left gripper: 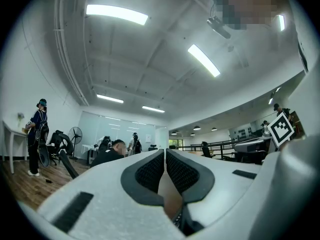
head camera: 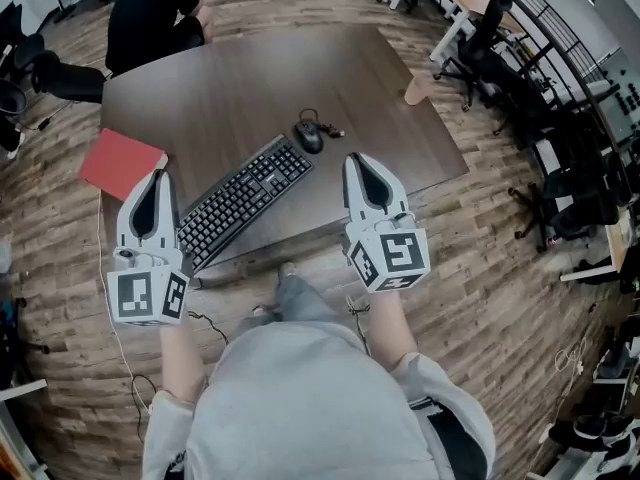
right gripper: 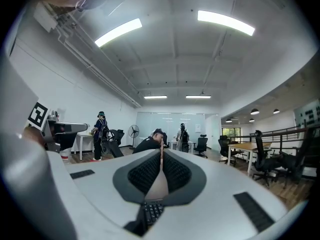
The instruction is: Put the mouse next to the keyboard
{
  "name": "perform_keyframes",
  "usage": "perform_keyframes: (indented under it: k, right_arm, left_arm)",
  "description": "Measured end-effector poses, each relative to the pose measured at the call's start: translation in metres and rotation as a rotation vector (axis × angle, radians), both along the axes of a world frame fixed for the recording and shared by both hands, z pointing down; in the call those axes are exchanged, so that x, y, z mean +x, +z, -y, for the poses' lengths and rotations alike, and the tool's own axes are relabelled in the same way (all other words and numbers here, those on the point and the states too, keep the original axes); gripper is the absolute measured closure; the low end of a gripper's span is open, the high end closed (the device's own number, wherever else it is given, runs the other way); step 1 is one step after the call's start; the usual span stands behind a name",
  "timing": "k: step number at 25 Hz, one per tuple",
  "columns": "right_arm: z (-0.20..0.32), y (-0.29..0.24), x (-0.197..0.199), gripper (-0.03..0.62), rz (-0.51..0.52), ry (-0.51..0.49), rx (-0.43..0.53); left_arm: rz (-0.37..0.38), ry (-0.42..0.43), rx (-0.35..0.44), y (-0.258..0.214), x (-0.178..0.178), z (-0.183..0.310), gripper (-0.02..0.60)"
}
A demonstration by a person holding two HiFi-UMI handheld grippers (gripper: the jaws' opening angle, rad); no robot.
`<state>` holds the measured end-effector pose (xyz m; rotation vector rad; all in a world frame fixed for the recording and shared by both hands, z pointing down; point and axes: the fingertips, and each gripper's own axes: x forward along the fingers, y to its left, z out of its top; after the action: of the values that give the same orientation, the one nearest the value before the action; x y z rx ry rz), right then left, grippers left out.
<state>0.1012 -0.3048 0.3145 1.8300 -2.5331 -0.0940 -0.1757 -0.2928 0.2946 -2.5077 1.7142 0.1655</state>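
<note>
Holding nothing: left gripper (head camera: pixel 157 178) jaws pressed together, empty | right gripper (head camera: pixel 361 161) jaws pressed together, empty | mouse (head camera: pixel 308 136) on table (head camera: pixel 230 78), ahead of right jaws, slightly left, near keyboard (head camera: pixel 245 200) end

Matt wooden table (head camera: pixel 250 88), plastic keyboard (head camera: pixel 245 200)

Right gripper (right gripper: pixel 161 154) fingers pressed together, nothing between; keyboard (right gripper: pixel 152 212) peeks beneath.
</note>
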Motion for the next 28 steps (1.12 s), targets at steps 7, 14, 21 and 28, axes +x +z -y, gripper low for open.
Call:
perform_keyframes:
  k: [7, 14, 21, 28]
  right_arm:
    - [-0.013, -0.007, 0.0, 0.576, 0.009, 0.009, 0.027]
    - [-0.021, -0.012, 0.002, 0.576, 0.018, 0.021, 0.045]
    - [-0.024, -0.011, -0.003, 0.576, 0.026, 0.018, 0.05]
    - [-0.025, -0.01, -0.011, 0.576, 0.029, 0.015, 0.053]
  left_arm:
    - [0.003, -0.002, 0.008, -0.004, -0.001, -0.011, 0.563]
    - [-0.007, -0.002, 0.015, -0.004, -0.001, -0.019, 0.563]
    - [-0.015, -0.008, 0.014, -0.003, -0.005, -0.023, 0.563]
    - [-0.015, -0.013, 0.017, -0.002, -0.014, -0.026, 0.563]
